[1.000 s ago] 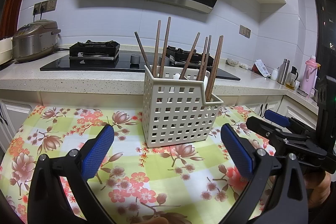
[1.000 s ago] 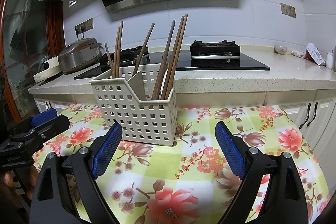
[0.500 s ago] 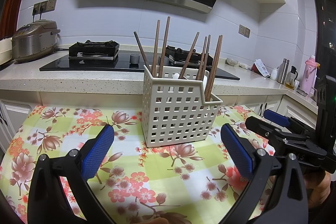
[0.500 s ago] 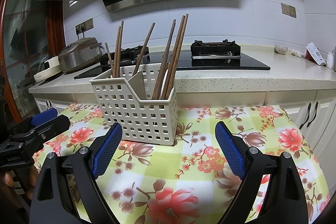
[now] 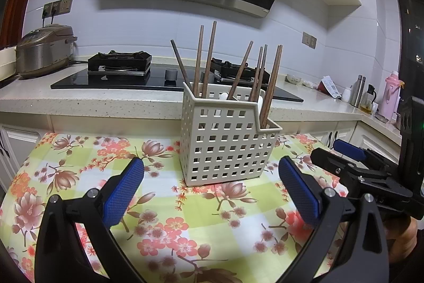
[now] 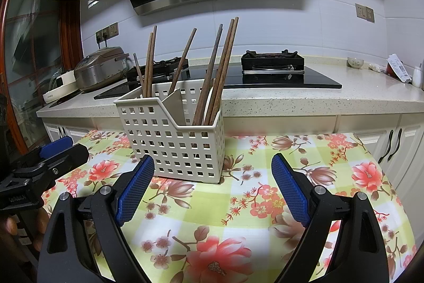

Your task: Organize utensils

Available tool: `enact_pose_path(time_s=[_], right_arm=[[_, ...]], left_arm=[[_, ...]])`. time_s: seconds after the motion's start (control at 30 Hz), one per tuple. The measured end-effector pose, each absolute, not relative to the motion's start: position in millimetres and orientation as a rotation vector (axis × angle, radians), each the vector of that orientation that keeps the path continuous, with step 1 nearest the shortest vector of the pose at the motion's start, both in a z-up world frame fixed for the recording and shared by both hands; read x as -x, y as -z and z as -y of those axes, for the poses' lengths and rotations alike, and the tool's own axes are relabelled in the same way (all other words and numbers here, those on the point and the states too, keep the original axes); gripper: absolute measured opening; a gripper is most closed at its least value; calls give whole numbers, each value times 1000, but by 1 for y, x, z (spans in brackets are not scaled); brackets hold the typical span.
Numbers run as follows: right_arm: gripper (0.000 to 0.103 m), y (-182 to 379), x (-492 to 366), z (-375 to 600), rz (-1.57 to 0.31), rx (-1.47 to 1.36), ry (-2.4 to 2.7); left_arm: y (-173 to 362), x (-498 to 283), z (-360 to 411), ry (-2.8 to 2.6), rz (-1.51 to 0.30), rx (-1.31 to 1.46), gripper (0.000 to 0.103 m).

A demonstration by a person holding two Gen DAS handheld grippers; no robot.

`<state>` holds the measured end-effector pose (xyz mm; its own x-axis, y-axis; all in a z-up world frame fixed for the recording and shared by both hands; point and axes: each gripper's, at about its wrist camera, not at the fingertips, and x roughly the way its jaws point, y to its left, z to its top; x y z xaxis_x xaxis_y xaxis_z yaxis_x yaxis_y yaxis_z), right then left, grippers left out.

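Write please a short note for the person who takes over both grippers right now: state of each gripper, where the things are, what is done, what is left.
Left gripper: open, empty, above the floral tablecloth.
Right gripper: open, empty, close in front of the basket.
White perforated basket stands upright on the cloth; wooden chopsticks stand in its compartments, leaning.
Done: all visible chopsticks are in the basket.
Left: apparently nothing loose on the cloth.

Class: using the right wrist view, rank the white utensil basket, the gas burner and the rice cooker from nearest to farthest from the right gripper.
From the right gripper:
1. White utensil basket, just ahead on the floral cloth, slightly left.
2. Gas burner, on the counter behind, to the right.
3. Rice cooker, far left on the counter.
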<state>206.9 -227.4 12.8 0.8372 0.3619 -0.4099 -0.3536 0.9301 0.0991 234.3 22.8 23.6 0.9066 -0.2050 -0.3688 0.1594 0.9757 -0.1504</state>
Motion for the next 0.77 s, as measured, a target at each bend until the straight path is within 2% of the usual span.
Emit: enact_pose_path(time_s=[0.77], right_arm=[[85, -12, -207, 227, -441, -21, -379]], left_arm=[[-21, -235, -27, 193, -406, 132, 98]])
